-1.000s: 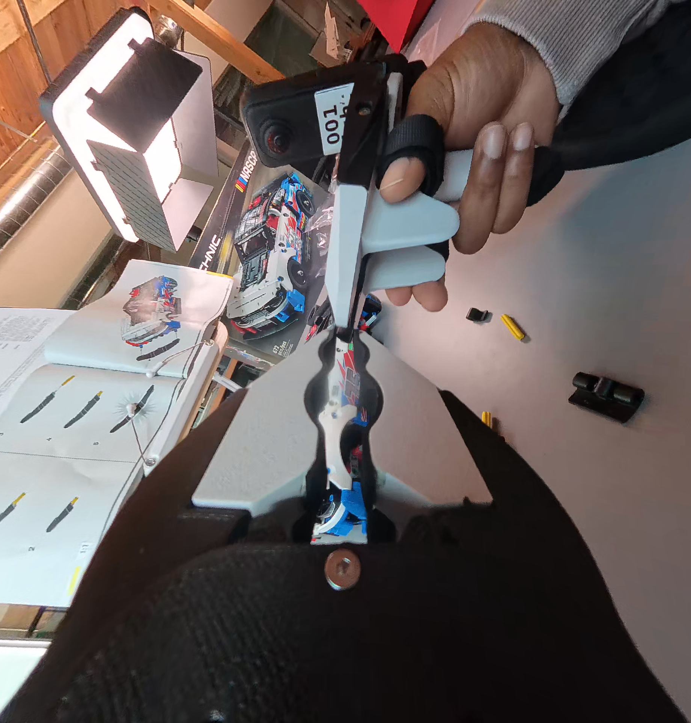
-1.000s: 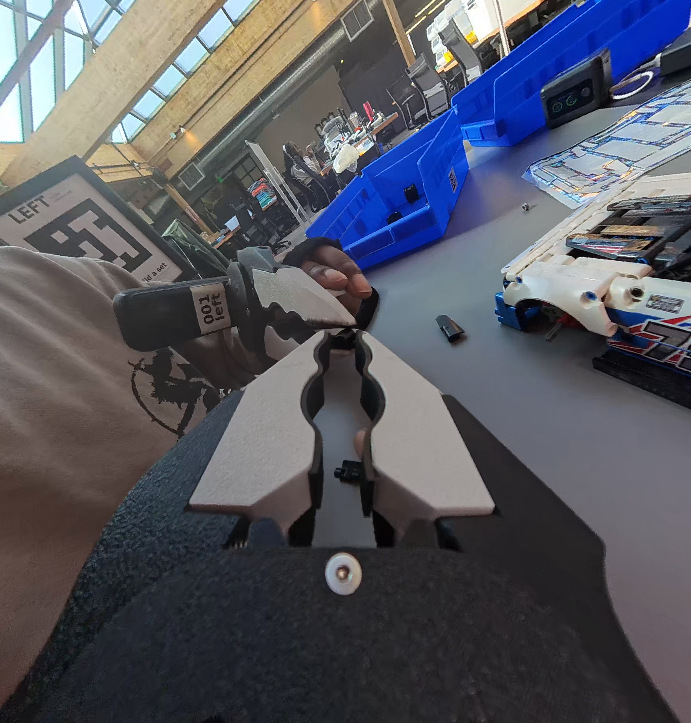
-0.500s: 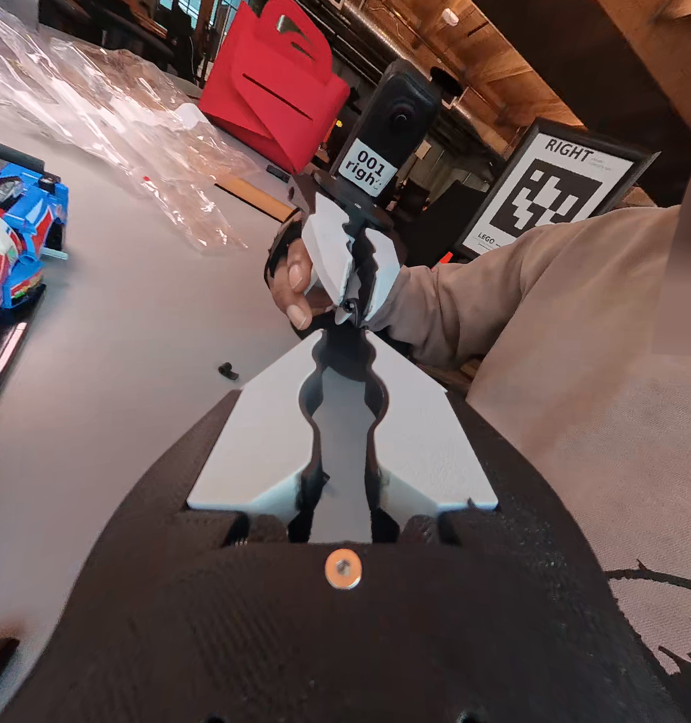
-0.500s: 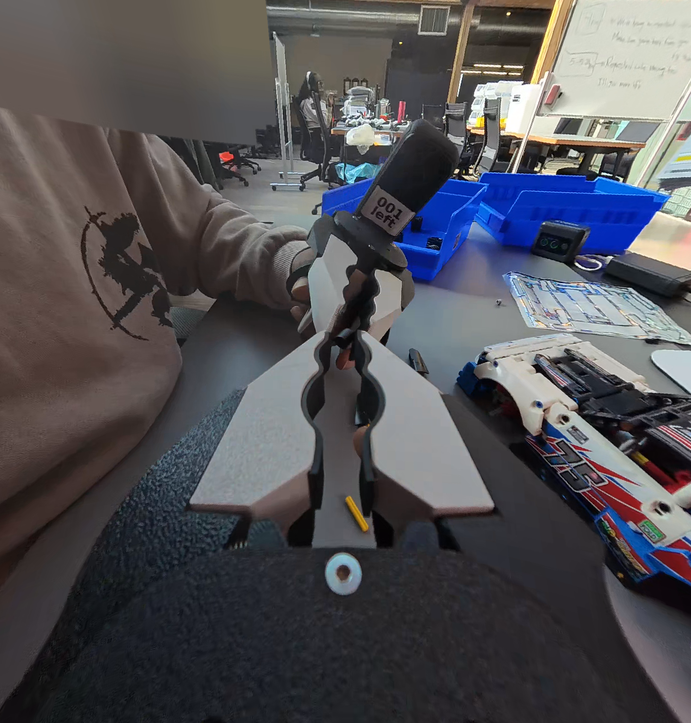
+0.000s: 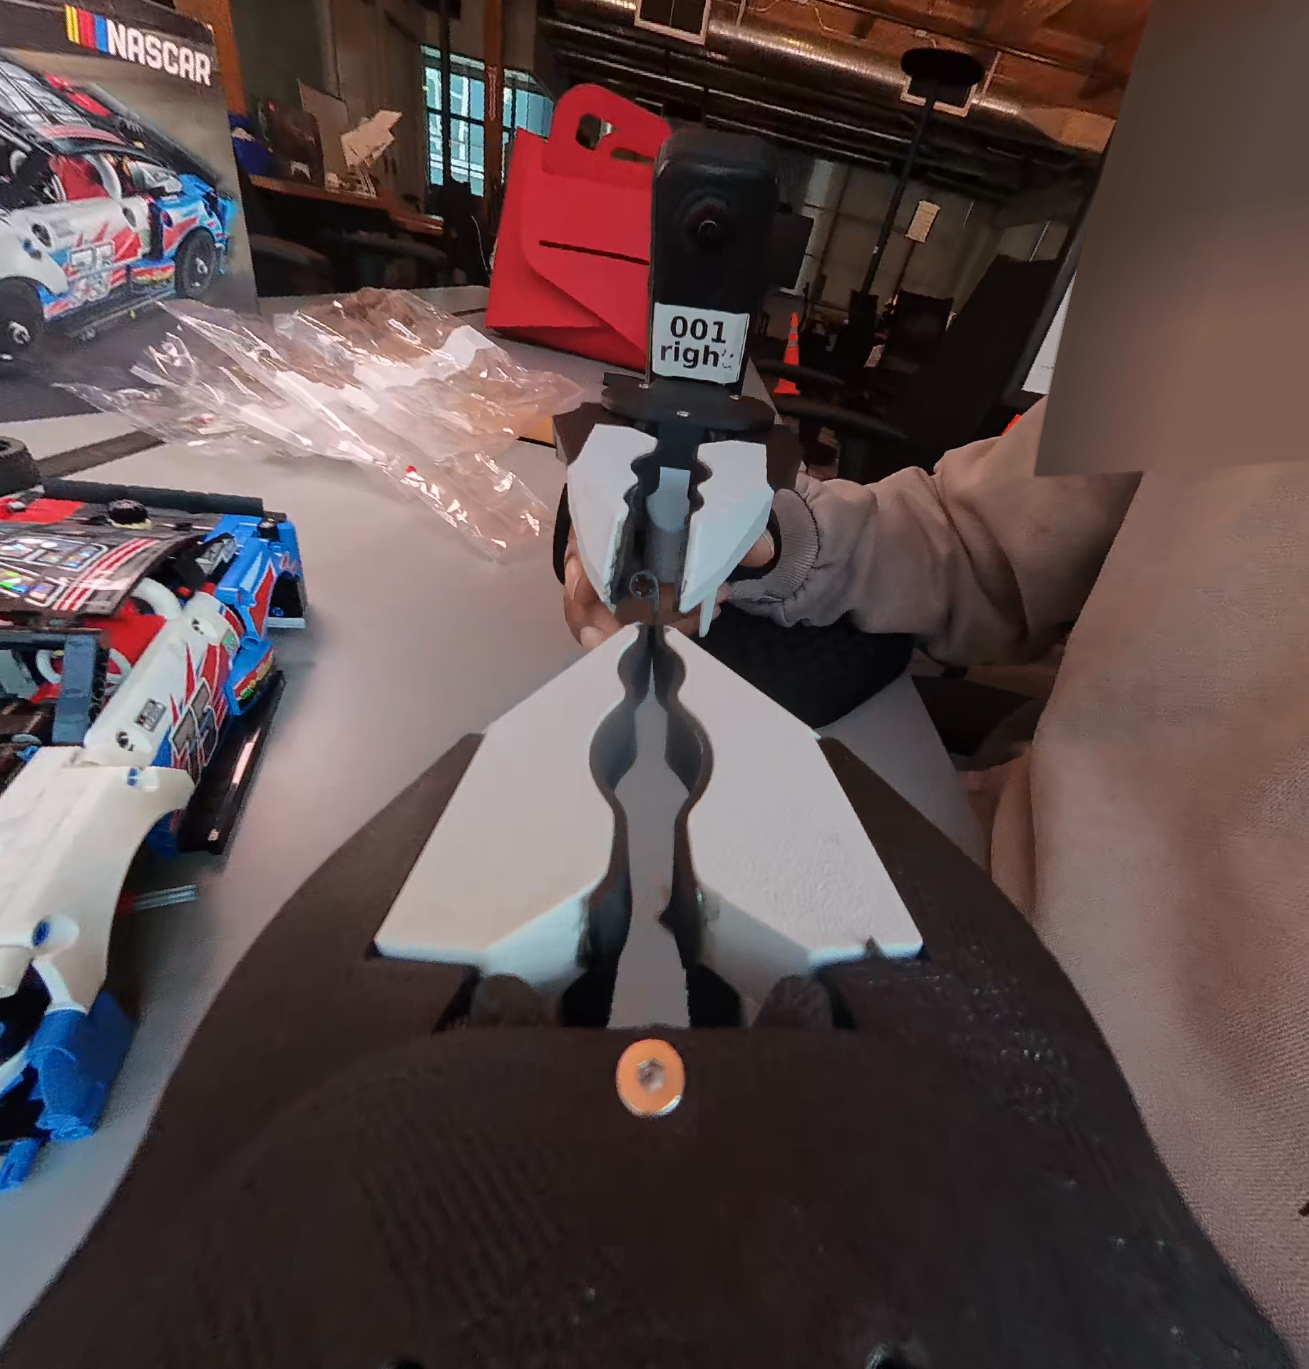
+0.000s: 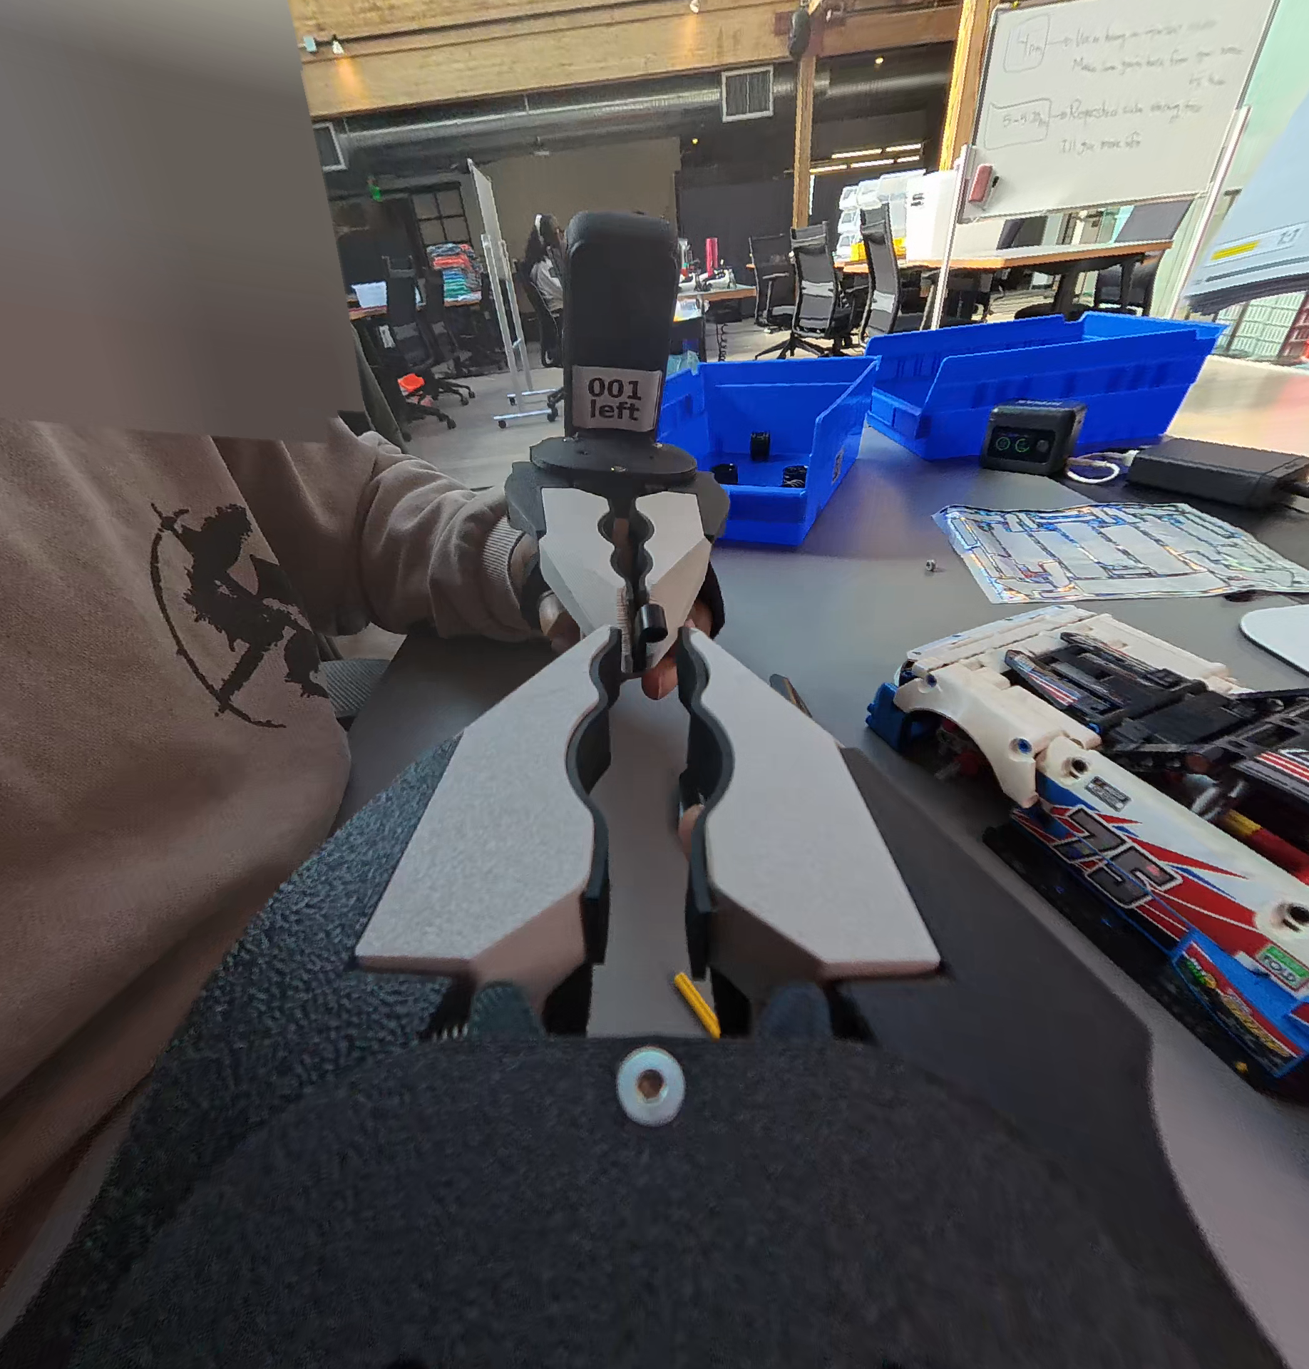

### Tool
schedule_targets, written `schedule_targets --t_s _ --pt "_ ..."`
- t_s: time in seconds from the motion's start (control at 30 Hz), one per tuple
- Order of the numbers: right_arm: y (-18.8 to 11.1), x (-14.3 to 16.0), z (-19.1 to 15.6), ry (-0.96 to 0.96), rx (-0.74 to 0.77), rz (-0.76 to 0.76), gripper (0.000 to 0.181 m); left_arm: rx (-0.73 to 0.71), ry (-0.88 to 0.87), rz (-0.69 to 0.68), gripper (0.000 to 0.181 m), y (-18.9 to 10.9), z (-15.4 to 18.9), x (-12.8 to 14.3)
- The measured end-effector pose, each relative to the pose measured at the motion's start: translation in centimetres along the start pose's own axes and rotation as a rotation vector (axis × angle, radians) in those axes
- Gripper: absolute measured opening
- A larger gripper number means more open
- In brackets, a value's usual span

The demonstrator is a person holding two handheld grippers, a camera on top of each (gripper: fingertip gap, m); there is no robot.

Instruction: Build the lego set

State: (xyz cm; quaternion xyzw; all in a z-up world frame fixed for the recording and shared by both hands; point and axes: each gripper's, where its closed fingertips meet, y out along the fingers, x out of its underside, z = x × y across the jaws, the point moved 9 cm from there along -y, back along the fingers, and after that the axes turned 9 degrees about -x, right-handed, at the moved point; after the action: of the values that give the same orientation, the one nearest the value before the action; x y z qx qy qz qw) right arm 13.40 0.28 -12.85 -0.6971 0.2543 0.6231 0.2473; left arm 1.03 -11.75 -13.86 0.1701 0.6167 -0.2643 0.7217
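My left gripper [image 5: 648, 638] is shut on a small black lego piece [image 5: 643, 587], pinched at its very tips. The same piece shows in the right wrist view [image 6: 650, 626]. My right gripper [image 6: 645, 643] faces the left gripper [image 6: 637, 630] tip to tip above the table's near edge. The right gripper's jaws stand a little apart on either side of the piece. The right gripper also shows in the left wrist view [image 5: 659, 604]. The part-built white, blue and red lego car [image 5: 155, 704] lies on the grey table, to the right in the right wrist view [image 6: 1081, 778].
A yellow pin [image 6: 696, 1004] lies under my right gripper. Two blue bins [image 6: 770, 444], a sticker sheet [image 6: 1118, 548] and a black device [image 6: 1033, 437] stand behind the car. Clear plastic bags [image 5: 340, 385], a red paper bag [image 5: 577, 244] and the set's box [image 5: 103, 185] are beyond. The person's torso is close. Both grippers' tips are close together, under 4 cm apart. The yellow pin [image 6: 696, 1004] is about equally far from each gripper, around 12 cm.
Both grippers swung round to face each other upright. The left gripper, open half a second ago, has shut on the black piece that sat at the right gripper's tips.
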Motion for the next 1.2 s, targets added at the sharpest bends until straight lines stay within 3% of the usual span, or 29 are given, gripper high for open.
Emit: schedule_targets --t_s 0.47,0.5,0.57,0.73,0.8,0.93,1.2 --pt "0.2 -0.1 -0.3 0.039 -0.064 0.016 0.004 0.019 0.015 -0.009 0.000 0.2 0.3 0.1" --pt "0.1 -0.2 -0.3 0.039 -0.062 0.023 0.004 0.003 0.020 -0.031 0.000 0.1 0.0 0.2" --pt "-0.4 -0.2 0.2 0.030 -0.022 -0.006 0.004 -0.040 0.059 -0.112 0.017 -0.2 -0.9 0.4" --pt "-1.1 0.8 1.1 0.065 0.026 -0.141 0.004 -0.100 0.156 -0.547 0.023 -1.7 -3.2 3.5" --pt "-0.9 1.1 1.2 0.085 0.017 -0.160 0.004 -0.117 0.163 -0.644 0.024 -1.8 -3.7 4.6" --pt "-0.6 1.6 1.1 0.080 0.018 -0.195 0.004 -0.103 0.168 -0.676 0.017 -1.4 -3.6 4.9" --pt "-0.7 2.1 1.4 0.108 0.035 -0.226 0.004 -0.126 0.354 -0.703 0.011 -0.3 -2.1 5.2"
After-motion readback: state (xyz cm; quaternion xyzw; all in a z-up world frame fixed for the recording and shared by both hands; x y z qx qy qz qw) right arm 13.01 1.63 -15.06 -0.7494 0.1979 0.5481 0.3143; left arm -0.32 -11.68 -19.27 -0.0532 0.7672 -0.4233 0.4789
